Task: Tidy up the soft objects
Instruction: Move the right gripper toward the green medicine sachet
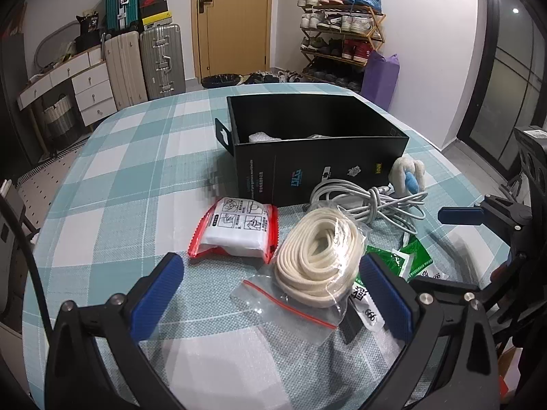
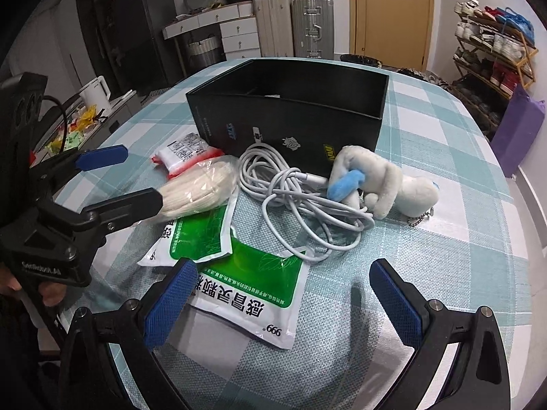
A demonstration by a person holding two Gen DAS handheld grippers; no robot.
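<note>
My left gripper (image 1: 273, 273) is open, low over the checked tablecloth (image 1: 119, 157). A clear zip bag of cream rope (image 1: 318, 259) lies between its fingers, close to the right finger (image 1: 386, 294). A red and white packet (image 1: 236, 232) lies just ahead on the left. The open black box (image 1: 318, 143) stands behind, with something pale inside. My right gripper (image 2: 283, 294) is open above two green and white sachets (image 2: 253, 294). Ahead of it lie a tangled white cable (image 2: 297, 191) and a white plush toy (image 2: 386, 184) with blue parts, both against the box (image 2: 290, 109).
The left gripper (image 2: 136, 177) reaches in from the left in the right wrist view, a hand (image 2: 44, 290) holding it. Off the table stand a white kettle (image 2: 94, 94), suitcases (image 1: 143, 61), a shoe rack (image 1: 342, 34) and a purple bag (image 1: 379, 75).
</note>
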